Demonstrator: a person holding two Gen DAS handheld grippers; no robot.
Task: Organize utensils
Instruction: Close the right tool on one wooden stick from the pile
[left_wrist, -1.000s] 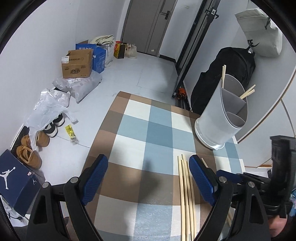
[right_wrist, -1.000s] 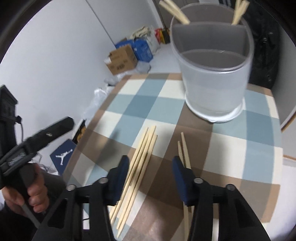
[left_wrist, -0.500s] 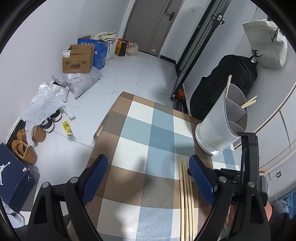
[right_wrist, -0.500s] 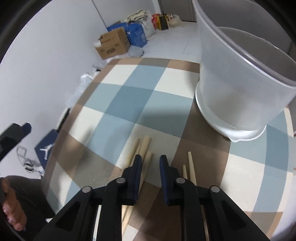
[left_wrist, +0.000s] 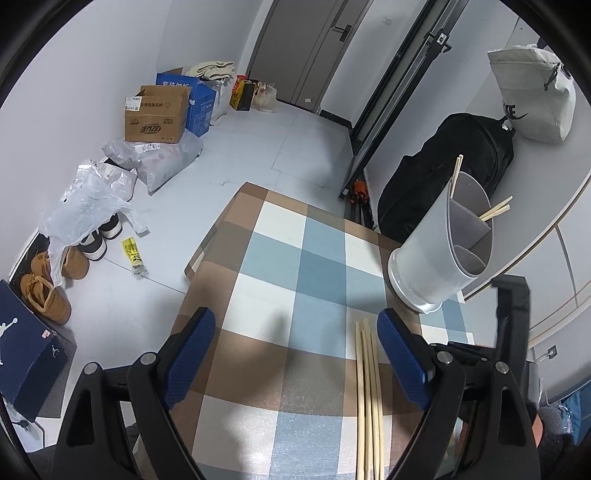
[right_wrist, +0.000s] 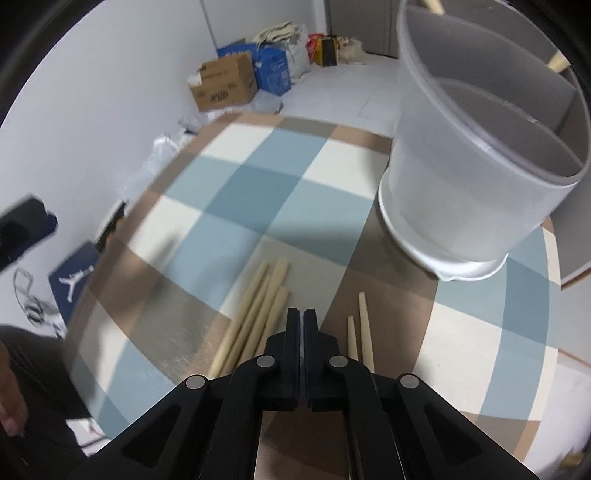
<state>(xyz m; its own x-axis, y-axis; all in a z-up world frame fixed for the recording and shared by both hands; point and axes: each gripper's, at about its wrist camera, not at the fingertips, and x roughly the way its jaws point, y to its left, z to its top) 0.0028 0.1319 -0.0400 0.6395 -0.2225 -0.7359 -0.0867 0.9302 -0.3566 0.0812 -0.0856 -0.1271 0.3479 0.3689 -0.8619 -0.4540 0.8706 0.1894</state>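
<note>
Checked cloth (left_wrist: 321, 258) in blue, brown and white covers my work table, with pale floor and a cardboard box (left_wrist: 157, 116) beyond. I see the grey divided holder (right_wrist: 476, 158) standing upright at the cloth's far right corner, with chopstick ends showing above its rim. My left gripper (left_wrist: 295, 354) hangs over the cloth with jaws spread wide and nothing between them; a bundle of chopsticks (left_wrist: 367, 398) lies flat just inside its right finger. My right gripper (right_wrist: 303, 317) points steeply down with jaws fully closed, fingers meeting at the tips and nothing visibly clamped. That bundle lies just left of its tips, touching the left finger, and a loose pair (right_wrist: 360, 332) lies just right.
</note>
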